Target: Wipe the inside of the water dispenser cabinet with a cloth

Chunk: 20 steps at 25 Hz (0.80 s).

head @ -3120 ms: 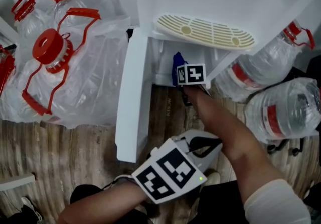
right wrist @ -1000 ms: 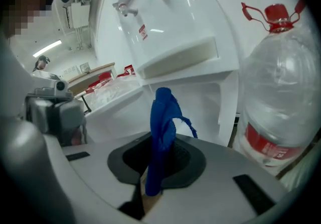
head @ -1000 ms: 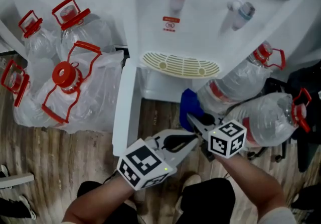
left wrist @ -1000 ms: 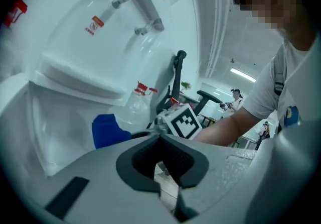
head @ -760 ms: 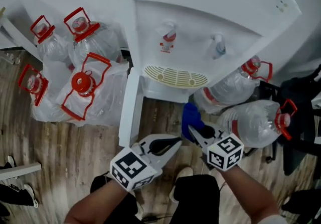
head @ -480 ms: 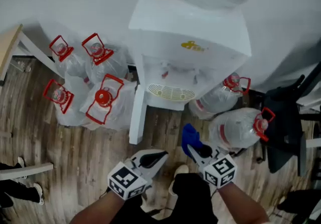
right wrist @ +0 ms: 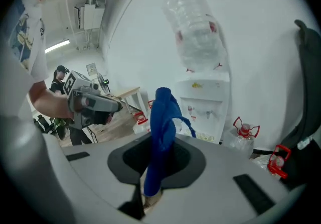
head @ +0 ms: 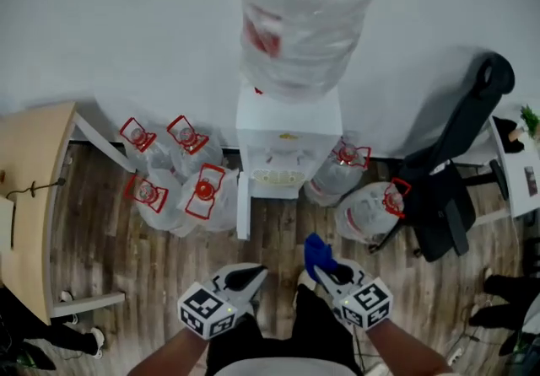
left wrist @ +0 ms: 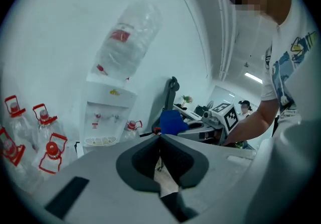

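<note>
Person stands well apart from water dispenser [head: 288, 147] | right gripper [head: 327, 271] clenched on blue cloth [head: 317, 251], free end upright, likely kept ready for wiping | left gripper [head: 253, 275] closed, empty | cabinet door [head: 243, 207] open

Soft blue cloth [head: 319, 255], matt; water dispenser [head: 287, 142] smooth white plastic; the bottle [head: 302, 12] on it clear, crinkled plastic; floor [head: 126, 273] grained wood planks; table [head: 29, 197] pale wood
</note>
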{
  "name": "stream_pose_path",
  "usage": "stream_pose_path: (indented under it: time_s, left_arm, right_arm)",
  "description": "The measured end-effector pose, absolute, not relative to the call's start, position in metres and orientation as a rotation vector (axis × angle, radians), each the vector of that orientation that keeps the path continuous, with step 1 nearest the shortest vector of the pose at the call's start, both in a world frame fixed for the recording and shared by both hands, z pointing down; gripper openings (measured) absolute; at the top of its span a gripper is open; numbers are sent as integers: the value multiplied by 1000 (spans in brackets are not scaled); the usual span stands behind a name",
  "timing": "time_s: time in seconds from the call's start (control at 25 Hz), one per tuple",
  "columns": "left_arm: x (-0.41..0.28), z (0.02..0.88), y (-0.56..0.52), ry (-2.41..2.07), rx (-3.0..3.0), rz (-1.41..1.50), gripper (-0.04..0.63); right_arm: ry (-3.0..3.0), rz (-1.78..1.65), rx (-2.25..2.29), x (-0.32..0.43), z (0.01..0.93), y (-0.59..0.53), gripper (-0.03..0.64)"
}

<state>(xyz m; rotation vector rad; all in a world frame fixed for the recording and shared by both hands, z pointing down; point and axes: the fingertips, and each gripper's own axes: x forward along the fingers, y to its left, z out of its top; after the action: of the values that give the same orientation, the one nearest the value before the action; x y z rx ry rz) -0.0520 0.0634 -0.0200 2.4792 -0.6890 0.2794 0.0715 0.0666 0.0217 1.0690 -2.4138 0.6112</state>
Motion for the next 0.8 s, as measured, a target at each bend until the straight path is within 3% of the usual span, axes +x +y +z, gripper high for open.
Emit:
stream_pose_path:
  time_s: [0.36, 0.8]
  left_arm:
    - [-103, -117, 129, -594, 2529, 297, 3]
    - [-108, -136, 189, -621, 2553, 290, 3]
  right_arm:
    - [-2437, 580, 1186, 27, -103, 143, 41]
    - [-2474, 566, 1169, 31, -135, 218, 41]
